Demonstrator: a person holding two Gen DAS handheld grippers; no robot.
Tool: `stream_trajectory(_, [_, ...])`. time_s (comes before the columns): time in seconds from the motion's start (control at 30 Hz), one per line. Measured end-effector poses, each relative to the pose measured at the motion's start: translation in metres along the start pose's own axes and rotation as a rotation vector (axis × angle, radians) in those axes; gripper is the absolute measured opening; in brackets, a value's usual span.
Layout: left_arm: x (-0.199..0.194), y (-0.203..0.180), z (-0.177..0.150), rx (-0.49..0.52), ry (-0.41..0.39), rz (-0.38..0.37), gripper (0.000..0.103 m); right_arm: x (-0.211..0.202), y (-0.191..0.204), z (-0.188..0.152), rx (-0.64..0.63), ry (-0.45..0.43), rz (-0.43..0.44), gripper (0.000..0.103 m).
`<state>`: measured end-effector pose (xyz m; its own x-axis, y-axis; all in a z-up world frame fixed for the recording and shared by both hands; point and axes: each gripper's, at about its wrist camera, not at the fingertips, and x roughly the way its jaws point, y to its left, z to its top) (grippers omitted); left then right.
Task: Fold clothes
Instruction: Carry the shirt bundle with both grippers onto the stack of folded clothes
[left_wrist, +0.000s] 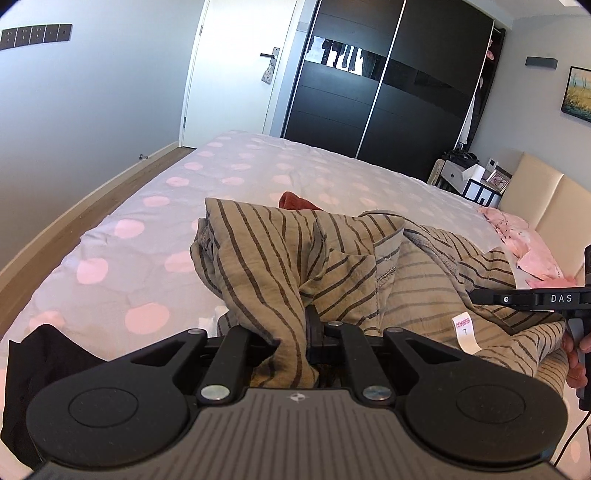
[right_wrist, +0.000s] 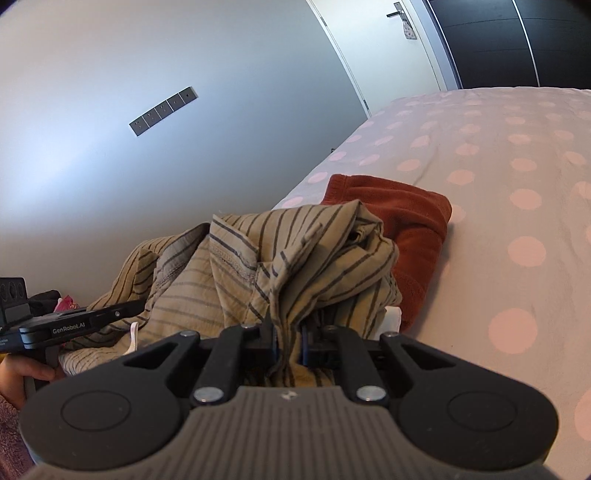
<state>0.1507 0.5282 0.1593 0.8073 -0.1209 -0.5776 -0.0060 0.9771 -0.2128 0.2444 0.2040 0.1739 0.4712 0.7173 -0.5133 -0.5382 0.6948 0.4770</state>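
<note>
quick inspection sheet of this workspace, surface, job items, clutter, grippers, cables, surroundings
surface: bed with a pale spread printed in pink dots
job's things: striped garment, bunched and creased, white label showing; rust-red garment lying behind it, partly covered
clutter: black cloth at the near bed edge; pink bedding by the headboard
grippers: left gripper shut on the striped garment; right gripper shut on the same garment, cloth pinched between its jaws
cables: a thin dark cable beside the right hand
surroundings: white door, dark sliding wardrobe, bedside unit, framed picture
</note>
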Motion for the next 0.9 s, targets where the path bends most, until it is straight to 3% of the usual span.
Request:
stream_trajectory(0.17, [-0.025,-0.011,0.014,-0.025,-0.068,0.055,0.040,-0.015,0.001,0.008,0.005,-0.023,-0.005,0.028])
stream_trajectory(0.23, [-0.042,-0.021,0.019,-0.023,-0.096,0.086,0.049,-0.027,0.002,0.012,-0.007,-0.044,-0.021,0.044])
stream_trajectory(0.4, [-0.090,-0.066,0.030,0.052,-0.204,0.173,0.060,-0.074,0.004,0.015,-0.040,-0.101,-0.052,0.054])
stream_trajectory(0.57, [-0.130,-0.140,0.024,0.154,-0.262,0.141,0.063,-0.152,0.006,-0.008,-0.078,-0.158,-0.057,0.058])
stream_trajectory(0.63, [-0.139,-0.177,0.018,0.196,-0.280,0.117,0.064,-0.187,0.003,-0.024,-0.097,-0.179,-0.067,0.065])
stream_trajectory(0.77, [-0.148,-0.256,0.007,0.238,-0.276,0.027,0.068,-0.256,-0.008,-0.058,-0.136,-0.216,-0.117,0.070])
stream_trajectory(0.9, [-0.158,-0.346,-0.019,0.351,-0.291,-0.053,0.072,-0.328,-0.022,-0.095,-0.173,-0.264,-0.203,0.087])
